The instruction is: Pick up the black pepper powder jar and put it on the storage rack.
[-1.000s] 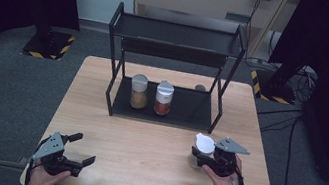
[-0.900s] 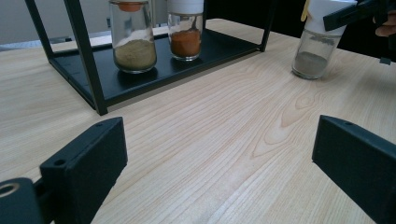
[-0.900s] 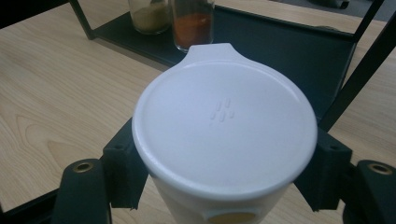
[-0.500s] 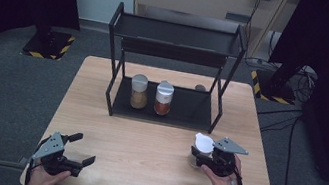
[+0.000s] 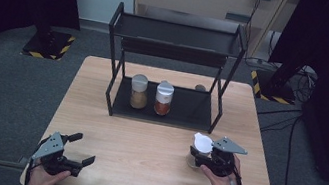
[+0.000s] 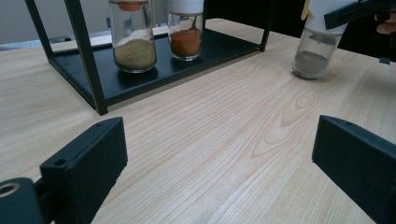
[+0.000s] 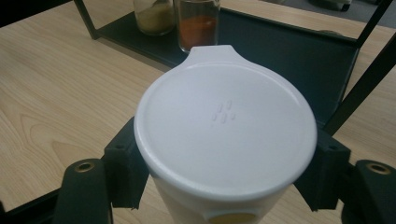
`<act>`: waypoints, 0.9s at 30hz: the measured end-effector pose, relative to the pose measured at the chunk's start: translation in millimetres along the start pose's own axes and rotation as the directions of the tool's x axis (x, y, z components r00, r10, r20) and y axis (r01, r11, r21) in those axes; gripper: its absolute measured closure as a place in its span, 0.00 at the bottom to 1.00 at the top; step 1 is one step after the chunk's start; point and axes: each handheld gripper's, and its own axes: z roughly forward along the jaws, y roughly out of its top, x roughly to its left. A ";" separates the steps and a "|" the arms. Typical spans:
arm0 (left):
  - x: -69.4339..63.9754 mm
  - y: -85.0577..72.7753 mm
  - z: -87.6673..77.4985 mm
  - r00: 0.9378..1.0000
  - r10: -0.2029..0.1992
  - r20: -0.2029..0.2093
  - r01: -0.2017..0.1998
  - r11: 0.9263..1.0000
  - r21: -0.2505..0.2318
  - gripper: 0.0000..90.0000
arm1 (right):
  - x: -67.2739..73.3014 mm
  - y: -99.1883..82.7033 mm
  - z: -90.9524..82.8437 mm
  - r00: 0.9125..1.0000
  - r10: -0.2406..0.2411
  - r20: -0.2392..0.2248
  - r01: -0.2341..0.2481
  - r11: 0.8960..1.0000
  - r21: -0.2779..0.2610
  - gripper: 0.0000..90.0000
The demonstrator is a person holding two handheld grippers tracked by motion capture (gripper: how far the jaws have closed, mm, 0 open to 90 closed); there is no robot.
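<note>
Right gripper [image 5: 198,155] pinching a white-lidded spice jar [image 5: 199,149], its two black jaws pressed against opposite sides just below the lid [image 7: 225,126]. The jar stands upright on the wooden table [image 5: 143,145], in front of the right end of the black two-tier rack [image 5: 170,73] and apart from it; in the left gripper view [image 6: 317,46] its glass base holds a grey-brown powder. Left gripper [image 5: 79,151] near the table's front left corner (jaws spread wide, with bare wood between them). On the rack's lower shelf [image 5: 190,109] stand two further jars, just beside each other: a tan-filled jar [image 5: 139,91] and an orange-filled jar [image 5: 163,98].
</note>
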 end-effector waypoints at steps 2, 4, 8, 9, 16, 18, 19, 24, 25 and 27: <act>0.1 0.1 0.0 1.000 0.000 0.000 0.000 1.000 0.001 0.03 | -0.1 1.5 -1.5 1.000 -0.003 -0.001 0.003 1.000 -0.003 0.34; 0.0 0.2 0.1 1.000 0.000 0.000 0.000 1.000 0.002 0.03 | -0.2 3.4 -3.0 1.000 -0.004 -0.002 0.004 1.000 -0.005 0.34; 0.0 0.2 0.1 1.000 0.000 -0.001 0.000 1.000 0.002 0.03 | -0.7 7.6 -4.5 1.000 -0.004 -0.007 0.004 1.000 -0.005 0.34; -0.1 0.3 0.1 1.000 0.000 -0.001 0.000 1.000 0.002 0.03 | -1.0 8.9 -4.5 1.000 -0.008 -0.008 0.008 1.000 -0.006 0.34; 0.2 -0.1 0.0 1.000 -0.002 -0.001 0.002 1.000 0.000 0.03 | -0.9 21.5 -4.1 1.000 -0.018 -0.021 0.018 1.000 -0.007 0.34; 0.2 -0.3 -0.1 1.000 -0.002 -0.001 0.002 1.000 -0.001 0.03 | -0.6 24.8 -3.7 1.000 -0.020 -0.023 0.020 1.000 -0.007 0.34; 0.1 -0.5 0.1 1.000 -0.005 -0.001 0.005 1.000 -0.003 0.03 | -0.3 26.6 -3.5 0.999 -0.023 -0.023 0.023 1.000 -0.008 0.34; 0.3 -0.4 0.2 1.000 -0.004 0.001 0.004 1.000 -0.001 0.03 | 1.1 37.1 -2.2 0.999 -0.030 -0.025 0.030 1.000 -0.008 0.34; 0.3 -0.4 0.2 1.000 -0.004 0.001 0.004 1.000 -0.001 0.03 | 1.2 39.3 -2.0 0.999 -0.034 -0.025 0.034 0.999 -0.007 0.34; 0.3 -0.4 0.3 1.000 -0.004 0.000 0.004 1.000 -0.001 0.03 | 1.7 42.2 -1.4 0.999 -0.036 -0.024 0.036 0.999 -0.011 0.34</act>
